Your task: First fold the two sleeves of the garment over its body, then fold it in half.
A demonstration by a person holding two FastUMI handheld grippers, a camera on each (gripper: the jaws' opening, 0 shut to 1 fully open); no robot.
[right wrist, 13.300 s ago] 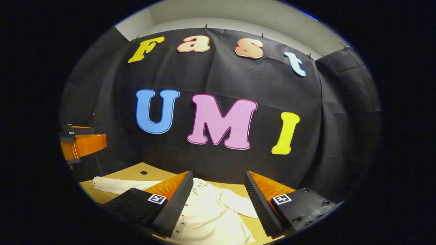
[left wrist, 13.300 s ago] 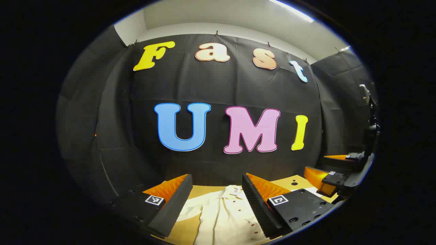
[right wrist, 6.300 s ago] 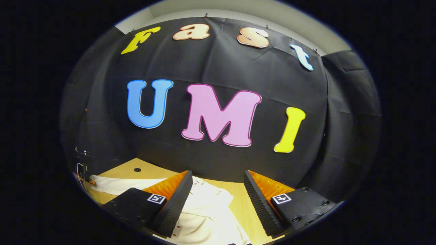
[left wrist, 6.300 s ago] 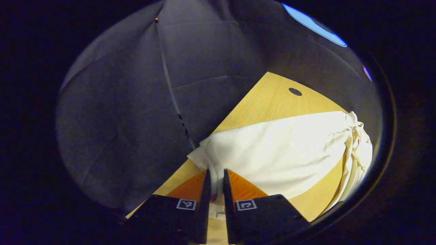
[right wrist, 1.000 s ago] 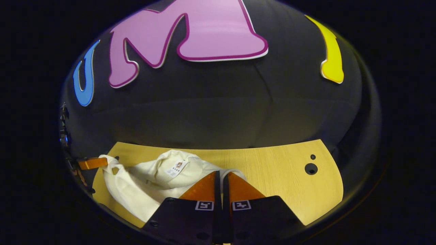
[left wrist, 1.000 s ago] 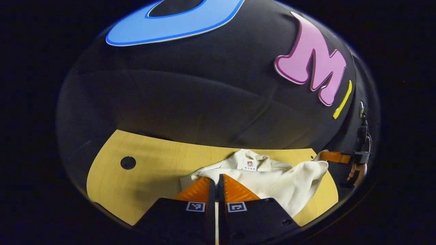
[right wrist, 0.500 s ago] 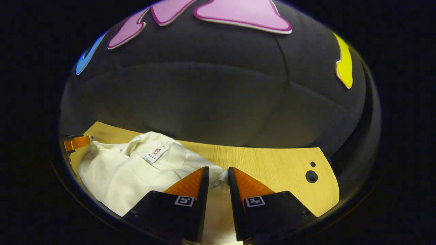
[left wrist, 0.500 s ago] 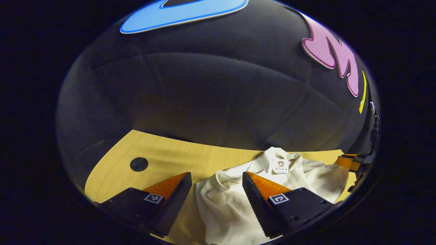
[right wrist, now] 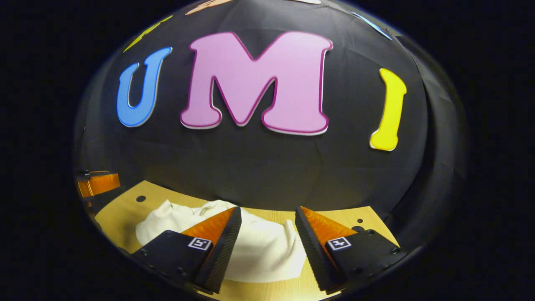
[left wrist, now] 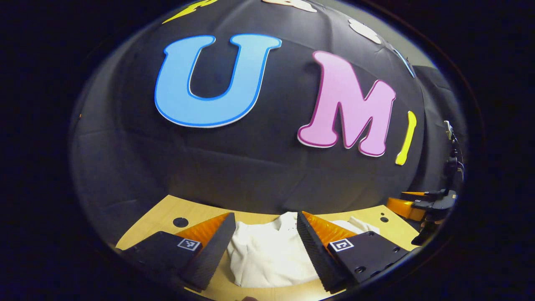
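The cream garment (left wrist: 267, 255) lies folded into a compact bundle on the wooden table (left wrist: 167, 219), its near edge a straight fold. My left gripper (left wrist: 264, 246) hangs open above it, nothing between its fingers. In the right gripper view the same garment (right wrist: 263, 246) sits low in the middle, a little rumpled at its far edge. My right gripper (right wrist: 267, 242) is open too and clear of the cloth. The right gripper (left wrist: 418, 205) also appears at the far right of the left gripper view, and the left gripper (right wrist: 98, 184) at the far left of the right gripper view.
The black cloth wall stands close behind the table. Round holes (left wrist: 180, 222) mark the tabletop left of the garment, and more holes (right wrist: 358, 225) lie near its right corner. Bare wood (right wrist: 117, 213) shows on both sides of the bundle.
Both grippers have opened, let go of the garment and lifted back and up. The cloth they held now rests folded over on the table.
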